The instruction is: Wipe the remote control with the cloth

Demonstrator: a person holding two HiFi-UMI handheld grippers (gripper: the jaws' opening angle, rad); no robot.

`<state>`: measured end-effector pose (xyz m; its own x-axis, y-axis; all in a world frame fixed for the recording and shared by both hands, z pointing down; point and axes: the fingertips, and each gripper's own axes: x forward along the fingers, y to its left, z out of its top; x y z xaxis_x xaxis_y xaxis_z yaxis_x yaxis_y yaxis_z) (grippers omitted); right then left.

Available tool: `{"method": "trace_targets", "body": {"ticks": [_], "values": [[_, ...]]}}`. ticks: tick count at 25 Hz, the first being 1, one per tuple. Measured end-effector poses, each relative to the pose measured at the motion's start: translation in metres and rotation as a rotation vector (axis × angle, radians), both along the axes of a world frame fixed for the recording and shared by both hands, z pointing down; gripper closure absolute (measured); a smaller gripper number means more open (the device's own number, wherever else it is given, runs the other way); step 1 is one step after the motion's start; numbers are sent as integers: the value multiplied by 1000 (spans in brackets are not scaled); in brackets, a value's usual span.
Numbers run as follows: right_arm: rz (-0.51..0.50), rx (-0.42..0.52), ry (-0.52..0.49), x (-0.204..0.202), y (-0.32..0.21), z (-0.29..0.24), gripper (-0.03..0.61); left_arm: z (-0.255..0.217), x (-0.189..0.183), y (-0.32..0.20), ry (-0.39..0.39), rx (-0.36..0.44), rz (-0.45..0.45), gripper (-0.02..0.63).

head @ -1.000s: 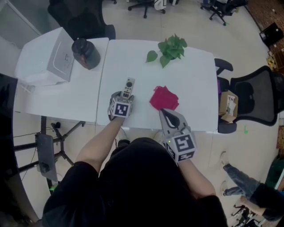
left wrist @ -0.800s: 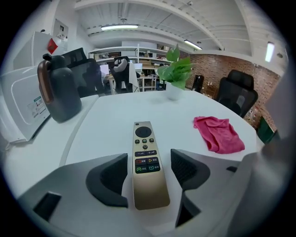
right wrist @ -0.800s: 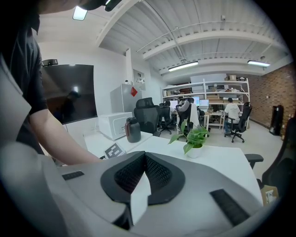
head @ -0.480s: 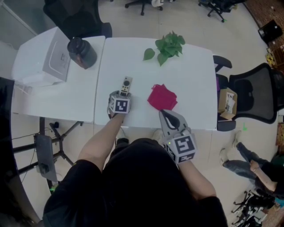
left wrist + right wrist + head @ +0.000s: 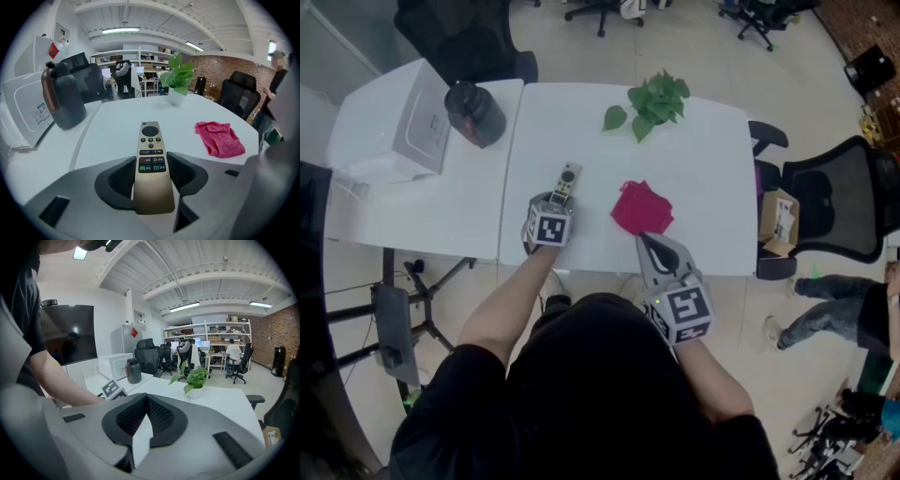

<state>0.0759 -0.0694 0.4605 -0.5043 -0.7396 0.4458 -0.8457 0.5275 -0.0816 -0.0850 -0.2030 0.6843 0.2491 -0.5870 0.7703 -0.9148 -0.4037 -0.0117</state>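
Observation:
A gold remote control (image 5: 567, 180) lies on the white table (image 5: 703, 169), pointing away from me. My left gripper (image 5: 555, 202) sits over its near end. In the left gripper view the remote control (image 5: 150, 140) runs between the jaws, which are closing, and both pads (image 5: 123, 176) meet its sides. The pink cloth (image 5: 641, 207) lies crumpled to the right of the remote, also seen as the cloth (image 5: 219, 138). My right gripper (image 5: 646, 239) hovers just near the cloth's front edge, shut with nothing in it, as the right gripper (image 5: 146, 401) view confirms.
A potted green plant (image 5: 654, 98) stands at the table's far side. A dark jug (image 5: 473, 112) and a white box-like appliance (image 5: 394, 122) sit on the left table. An office chair (image 5: 839, 202) and a cardboard box (image 5: 778, 223) are at the right, where a person's legs (image 5: 825, 305) cross the floor.
The left gripper has stayed over the remote's near end. The right gripper has not moved. A person on the floor at the right has walked further up the picture.

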Motion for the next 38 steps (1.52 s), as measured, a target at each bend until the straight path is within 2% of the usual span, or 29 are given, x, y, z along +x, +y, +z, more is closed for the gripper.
{"method": "trace_targets", "body": {"ticks": [7,12,16,19,28,35,38], "values": [[46,5,9,13,-9,17,569,-82,14,14,114,169,84,405],[73,-16,54,25,-25,42,569,-140,22,39,187,239,134,405],[90,-29,79,30,-40,58,568,-176,22,59,214,282,156,405],[88,-42,115,36,-52,76,533,-196,24,72,226,303,169,405],[31,-184,251,40,-84,165,263,-242,32,95,224,370,222,405],[-25,-330,384,45,-97,231,218,-248,29,103,215,382,244,405],[-20,-394,380,48,-99,245,217,-254,30,104,211,394,257,405]]}}
